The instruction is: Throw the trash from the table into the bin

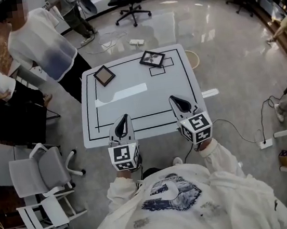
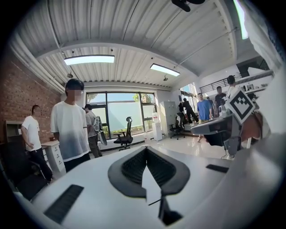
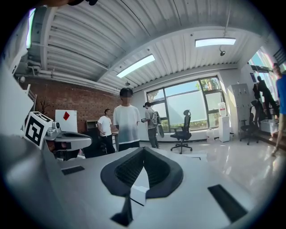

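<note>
Nearest, the left gripper [image 1: 124, 120] and right gripper [image 1: 177, 100] hung over the table [image 1: 150, 123] edge, jaws together, empty. Ahead, a pale strip [image 1: 122, 94], perhaps paper, lay crosswise beyond the left gripper, nearer it.

Left gripper [image 1: 124, 118]: held forward, near level, jaws found closed, empty | Right gripper [image 1: 174, 99]: held forward alongside, jaws found closed, empty

white table [image 1: 148, 108] | on it: square frame [image 1: 104, 75], second frame [image 1: 152, 59], white strip [image 1: 121, 95]
</note>
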Tool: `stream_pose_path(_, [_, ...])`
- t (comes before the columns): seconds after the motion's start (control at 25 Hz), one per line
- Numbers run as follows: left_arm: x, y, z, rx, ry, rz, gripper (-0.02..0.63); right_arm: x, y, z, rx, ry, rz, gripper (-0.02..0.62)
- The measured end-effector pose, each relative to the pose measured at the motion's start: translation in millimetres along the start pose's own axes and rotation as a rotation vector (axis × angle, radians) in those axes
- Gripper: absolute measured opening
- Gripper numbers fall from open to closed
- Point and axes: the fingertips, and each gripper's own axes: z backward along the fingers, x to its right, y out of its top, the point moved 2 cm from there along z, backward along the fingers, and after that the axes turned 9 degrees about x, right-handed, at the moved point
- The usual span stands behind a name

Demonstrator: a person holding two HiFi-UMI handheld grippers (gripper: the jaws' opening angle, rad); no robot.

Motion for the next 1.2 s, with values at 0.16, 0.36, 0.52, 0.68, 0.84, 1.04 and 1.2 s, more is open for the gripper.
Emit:
stream_pose_path(0.16, [3,2,-11,-0.001,-0.017,-0.010,0.008,10,1,0,0.012,-0.017,-0.010,0.017])
stream_pose_path(0.36, [-4,3,-16,0.001,-0.043,-0.014,0.008,10,0,-3,0.008,-0.043,-0.013,0.017])
stream_pose_path(0.52, [-21,2,-13,0.005,-0.073,-0.016,0.008,-4,0,-14,0.009,-0.064,-0.013,0.017])
stream_pose_path(0.68, [-46,2,-9,0.015,-0.099,-0.016,0.008,-26,3,-28,0.014,-0.083,0.000,0.017])
stream_pose_path(0.84, [-69,3,-5,0.029,-0.128,-0.014,0.008,-48,5,-40,0.021,-0.108,0.008,0.017])
stream_pose_path(1.04, [-91,2,1,0.045,-0.157,-0.006,0.008,-71,2,-49,0.020,-0.146,0.021,0.017])
stream_pose_path(1.2, [-106,-2,2,0.051,-0.168,-0.002,0.008,-82,1,-56,0.019,-0.170,0.036,0.017])
